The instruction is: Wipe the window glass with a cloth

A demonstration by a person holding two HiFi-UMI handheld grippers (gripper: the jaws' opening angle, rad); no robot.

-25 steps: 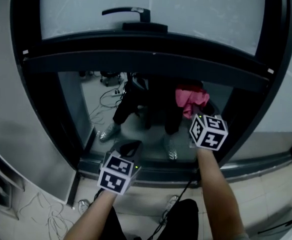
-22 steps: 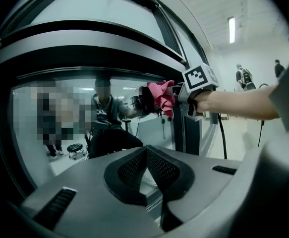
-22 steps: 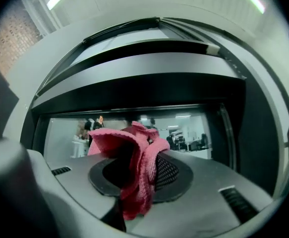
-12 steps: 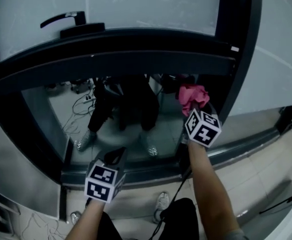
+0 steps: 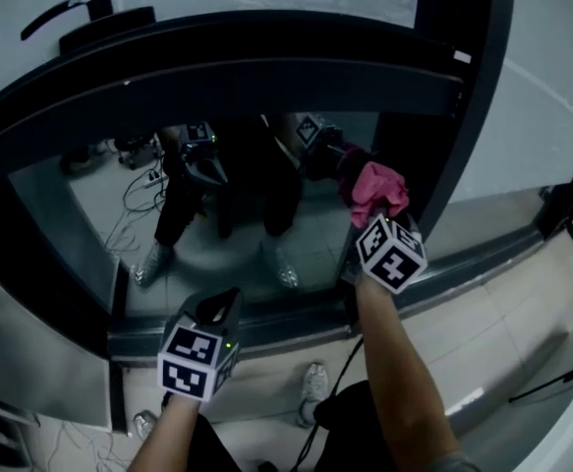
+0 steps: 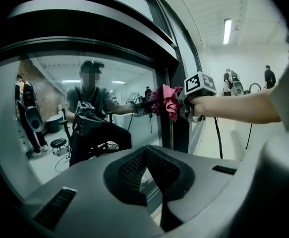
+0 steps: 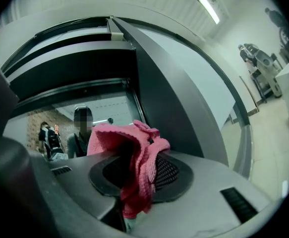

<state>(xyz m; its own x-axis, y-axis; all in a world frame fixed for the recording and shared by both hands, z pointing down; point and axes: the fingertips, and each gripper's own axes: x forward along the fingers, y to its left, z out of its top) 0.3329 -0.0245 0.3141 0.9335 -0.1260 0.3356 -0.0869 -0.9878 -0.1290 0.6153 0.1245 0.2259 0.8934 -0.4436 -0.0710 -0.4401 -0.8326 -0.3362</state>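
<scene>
Head view: 1 cloth (image 5: 376, 187) pinched by right gripper (image 5: 376, 222); left gripper (image 5: 221, 306) fingers (image 6: 130, 168) together.

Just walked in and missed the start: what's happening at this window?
A person works at the window glass with a handheld gripper in each hand. The right gripper is clamped on a pink cloth and holds it to the lower pane, close to the dark frame at the pane's right edge. The left gripper hangs lower, short of the glass, jaws together with nothing between them.
</scene>
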